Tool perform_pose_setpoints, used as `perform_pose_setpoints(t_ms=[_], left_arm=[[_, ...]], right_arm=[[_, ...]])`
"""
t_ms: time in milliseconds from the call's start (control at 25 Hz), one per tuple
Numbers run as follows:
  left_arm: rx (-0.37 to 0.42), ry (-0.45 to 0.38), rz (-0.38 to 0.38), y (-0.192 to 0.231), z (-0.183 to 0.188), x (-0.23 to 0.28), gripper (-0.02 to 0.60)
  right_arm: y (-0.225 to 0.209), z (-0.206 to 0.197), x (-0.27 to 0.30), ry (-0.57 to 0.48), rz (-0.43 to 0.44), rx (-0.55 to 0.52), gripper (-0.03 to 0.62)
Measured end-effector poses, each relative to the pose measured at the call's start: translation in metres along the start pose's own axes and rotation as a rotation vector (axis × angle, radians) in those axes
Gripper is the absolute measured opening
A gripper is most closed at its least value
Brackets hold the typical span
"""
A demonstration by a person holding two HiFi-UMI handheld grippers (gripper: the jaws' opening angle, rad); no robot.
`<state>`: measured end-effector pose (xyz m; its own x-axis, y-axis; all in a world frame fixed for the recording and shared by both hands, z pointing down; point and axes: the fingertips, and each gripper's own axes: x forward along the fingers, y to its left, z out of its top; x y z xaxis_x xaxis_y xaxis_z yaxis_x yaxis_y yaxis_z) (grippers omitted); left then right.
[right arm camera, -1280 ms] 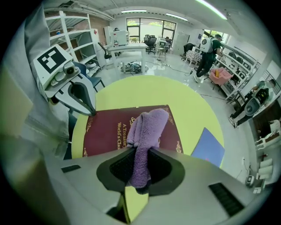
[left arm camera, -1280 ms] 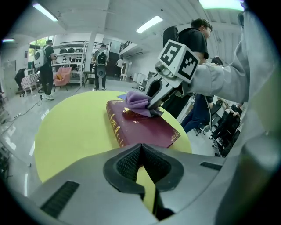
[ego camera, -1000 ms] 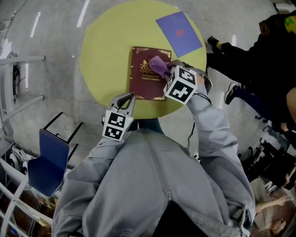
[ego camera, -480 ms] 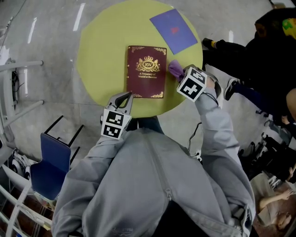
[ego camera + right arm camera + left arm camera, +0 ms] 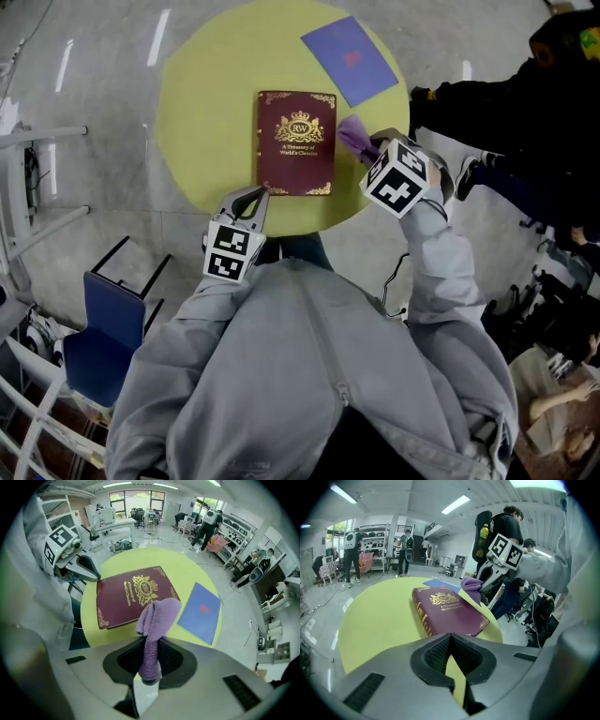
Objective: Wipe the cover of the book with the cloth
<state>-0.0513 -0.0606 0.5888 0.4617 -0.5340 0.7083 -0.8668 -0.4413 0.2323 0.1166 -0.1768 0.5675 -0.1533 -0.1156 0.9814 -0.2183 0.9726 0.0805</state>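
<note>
Lying closed and cover-up near the middle of the round yellow-green table (image 5: 202, 103): one maroon hardcover book (image 5: 296, 142) with gold lettering and gold corner ornaments.

Purple terry cloth (image 5: 155, 616): bunched, with its lower end clamped between the jaws of the right gripper (image 5: 149, 665), which are clenched tight on it. The free end flops forward. It hangs just beside the book's right edge, off the cover. Whether it touches the table cannot be told.

Left gripper (image 5: 451, 657): jaws drawn together with nothing between them. It is held off the book's near left corner, over the table rim, apart from the book.

Blue rectangular sheet (image 5: 350, 60) with a small red mark: flat on the table past the book's far right corner, not touching it.

Blue chair (image 5: 108, 328): on the floor, left of the book and nearer the wearer.

Person in dark clothing (image 5: 506, 103): right of the book, beyond the table.

Change noted: one second ago the cloth rested on the right half of the cover. Half a second ago it had cleared the book's right edge, where it remains. The left gripper has kept its place.
</note>
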Motion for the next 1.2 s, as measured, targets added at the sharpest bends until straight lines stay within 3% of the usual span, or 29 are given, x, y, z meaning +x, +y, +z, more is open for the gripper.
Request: perform_pose_setpoints(t_ms=[240, 560, 1200], left_arm=[[-0.001, 0.013, -0.003, 0.000, -0.004, 0.003, 0.018], [-0.019, 0.007, 0.002, 0.001, -0.004, 0.006, 0.018], [-0.036, 0.006, 0.001, 0.003, -0.004, 0.006, 0.018]], right_arm=[[0.017, 0.061, -0.024, -0.127, -0.011, -0.090, 0.080], [0.049, 0.125, -0.023, -0.248, 0.042, -0.180, 0.080], [0.096, 0.169, 0.026, -0.223, 0.162, -0.327, 0.080]])
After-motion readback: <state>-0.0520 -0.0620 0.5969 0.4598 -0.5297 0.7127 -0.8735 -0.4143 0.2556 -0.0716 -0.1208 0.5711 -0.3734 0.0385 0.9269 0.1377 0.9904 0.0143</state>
